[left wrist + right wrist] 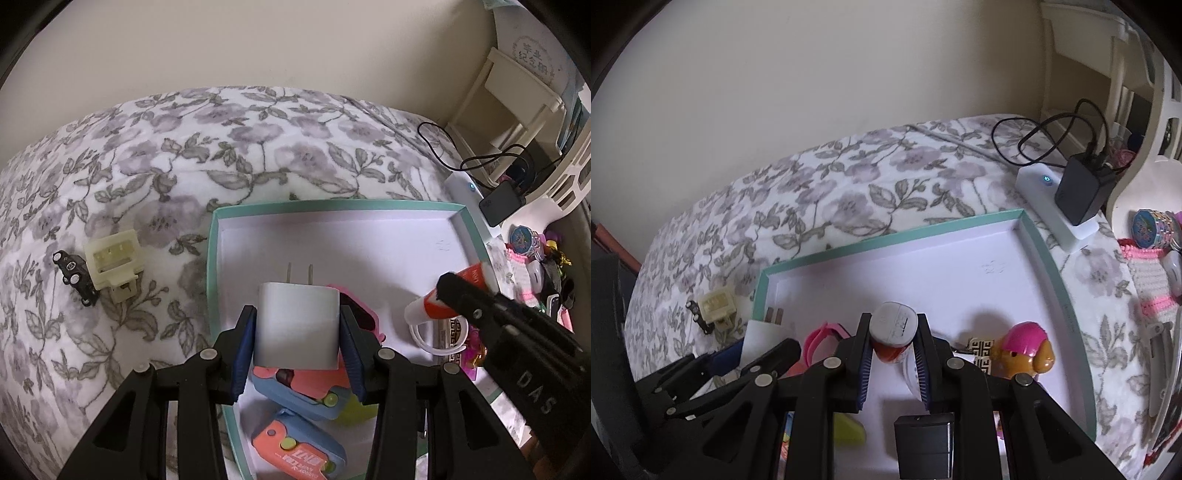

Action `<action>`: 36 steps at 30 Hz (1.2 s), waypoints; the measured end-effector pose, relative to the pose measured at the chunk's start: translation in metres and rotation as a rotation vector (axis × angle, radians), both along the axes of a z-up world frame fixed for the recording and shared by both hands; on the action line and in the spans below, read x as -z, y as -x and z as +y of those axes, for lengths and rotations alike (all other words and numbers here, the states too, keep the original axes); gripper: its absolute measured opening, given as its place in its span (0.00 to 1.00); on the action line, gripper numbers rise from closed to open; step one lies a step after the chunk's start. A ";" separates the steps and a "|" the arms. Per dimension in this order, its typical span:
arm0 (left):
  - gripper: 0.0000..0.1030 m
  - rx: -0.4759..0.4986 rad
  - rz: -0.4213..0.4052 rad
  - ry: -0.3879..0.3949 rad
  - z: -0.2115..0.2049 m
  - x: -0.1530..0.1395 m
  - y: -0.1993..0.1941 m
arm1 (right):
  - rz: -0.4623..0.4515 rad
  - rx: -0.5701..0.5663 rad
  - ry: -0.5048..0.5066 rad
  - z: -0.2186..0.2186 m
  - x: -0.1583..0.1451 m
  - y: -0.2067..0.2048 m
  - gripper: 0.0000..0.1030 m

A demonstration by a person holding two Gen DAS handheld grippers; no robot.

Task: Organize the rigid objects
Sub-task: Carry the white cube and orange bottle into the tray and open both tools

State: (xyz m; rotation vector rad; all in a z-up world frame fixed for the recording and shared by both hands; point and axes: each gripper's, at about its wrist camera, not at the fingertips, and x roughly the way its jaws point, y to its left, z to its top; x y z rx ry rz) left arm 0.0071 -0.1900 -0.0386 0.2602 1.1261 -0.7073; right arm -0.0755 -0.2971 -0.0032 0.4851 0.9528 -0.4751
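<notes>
- Left gripper (pixel 298 334): clamped on white two-prong plug-in charger block (pixel 297 325); blue pads press both its sides, prongs pointing away from the gripper. Held above the near-left part of a shallow teal-rimmed cardboard tray w/ white floor (pixel 213 266).
- Right gripper (pixel 893 352): clamped on orange tube w/ white cap (pixel 894 332), cap end pointing away from the gripper. Held over the near-middle of the same tray.
- Under left gripper, inside tray: two coral-and-blue plastic utility cutters (pixel 301 391), one nearer the camera; pink plastic piece (pixel 364 314) just right of the charger.
- Right of right gripper, in tray: brown toy dog w/ pink helmet (pixel 1025 350); black-and-white patterned tile (pixel 980 350) just beside it. Below that gripper: black rectangular block (pixel 925 443) and a yellow-green piece (pixel 849 432).
- Left of tray, on the floral bedspread (pixel 147 147) of a bed: cream plastic connector housing (pixel 112 262) touching small black toy car (pixel 75 277); both outside tray.
- Beyond tray's far right corner: white power strip w/ lit indicator (pixel 1049 199), black adapter (pixel 1084 192) plugged in, black cable (pixel 1034 140) looped behind.
</notes>
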 end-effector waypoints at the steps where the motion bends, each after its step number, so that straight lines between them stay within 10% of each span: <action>1: 0.44 0.002 -0.004 0.007 0.000 -0.001 0.000 | 0.005 -0.002 -0.001 0.000 0.001 0.000 0.22; 17: 0.59 -0.040 -0.006 0.009 0.009 -0.007 -0.008 | 0.027 0.004 0.016 0.001 0.005 -0.002 0.25; 26: 0.62 -0.101 -0.019 -0.026 0.019 -0.007 -0.017 | 0.036 0.036 0.048 -0.004 0.004 0.001 0.49; 28: 0.79 -0.114 -0.026 -0.030 0.022 -0.008 -0.019 | 0.036 0.041 0.052 -0.004 0.004 0.002 0.58; 36: 0.91 -0.184 -0.066 -0.048 0.035 -0.009 -0.030 | 0.048 0.041 0.088 -0.002 0.007 0.001 0.76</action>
